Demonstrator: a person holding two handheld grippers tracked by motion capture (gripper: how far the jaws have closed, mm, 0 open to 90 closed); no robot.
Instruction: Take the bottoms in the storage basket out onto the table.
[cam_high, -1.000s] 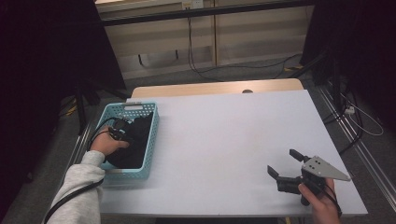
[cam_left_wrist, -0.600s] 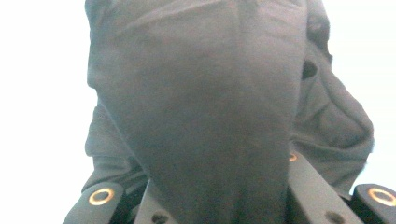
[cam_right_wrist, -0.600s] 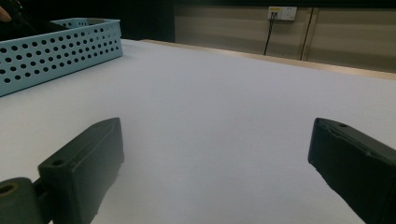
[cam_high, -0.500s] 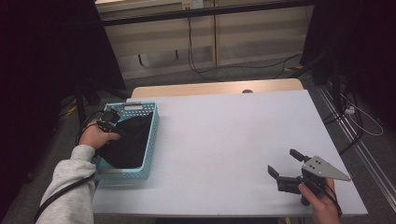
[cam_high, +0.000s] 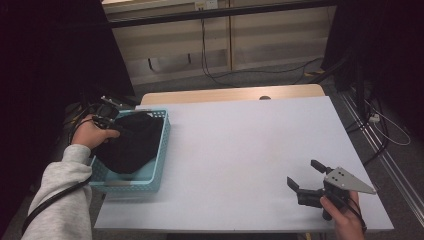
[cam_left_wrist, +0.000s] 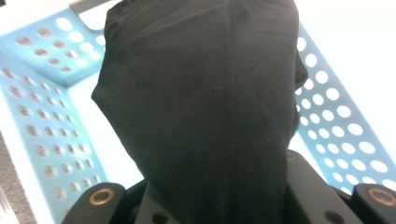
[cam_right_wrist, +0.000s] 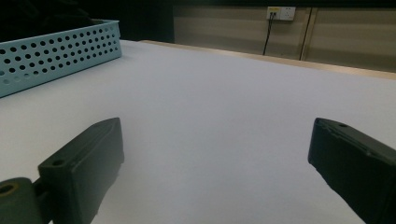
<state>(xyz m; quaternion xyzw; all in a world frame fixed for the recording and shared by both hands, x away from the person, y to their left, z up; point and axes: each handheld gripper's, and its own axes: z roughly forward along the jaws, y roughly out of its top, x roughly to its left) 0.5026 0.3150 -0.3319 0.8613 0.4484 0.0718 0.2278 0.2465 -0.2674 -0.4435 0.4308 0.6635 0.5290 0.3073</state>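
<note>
A black cloth (cam_high: 131, 142) hangs out of the light-blue perforated basket (cam_high: 159, 150) at the table's left edge. My left gripper (cam_high: 111, 121) is shut on the cloth's top, held above the basket's far left corner. In the left gripper view the black cloth (cam_left_wrist: 201, 102) drapes down from the jaws, with the basket (cam_left_wrist: 51, 116) below it. My right gripper (cam_high: 305, 176) rests near the table's front right corner, open, with nothing between its fingers. The right gripper view looks across the white table (cam_right_wrist: 210, 102) between its two spread black jaws toward the basket (cam_right_wrist: 56, 51).
The white table (cam_high: 250, 150) stretches between the basket and the right gripper. A wooden strip (cam_high: 230, 94) runs along its far edge. Cables lie on the floor behind the table. Dark curtains stand at both sides.
My left hand has risen and moved toward the basket's far left corner, lifting the black cloth partly out of the basket. The right gripper has stayed still.
</note>
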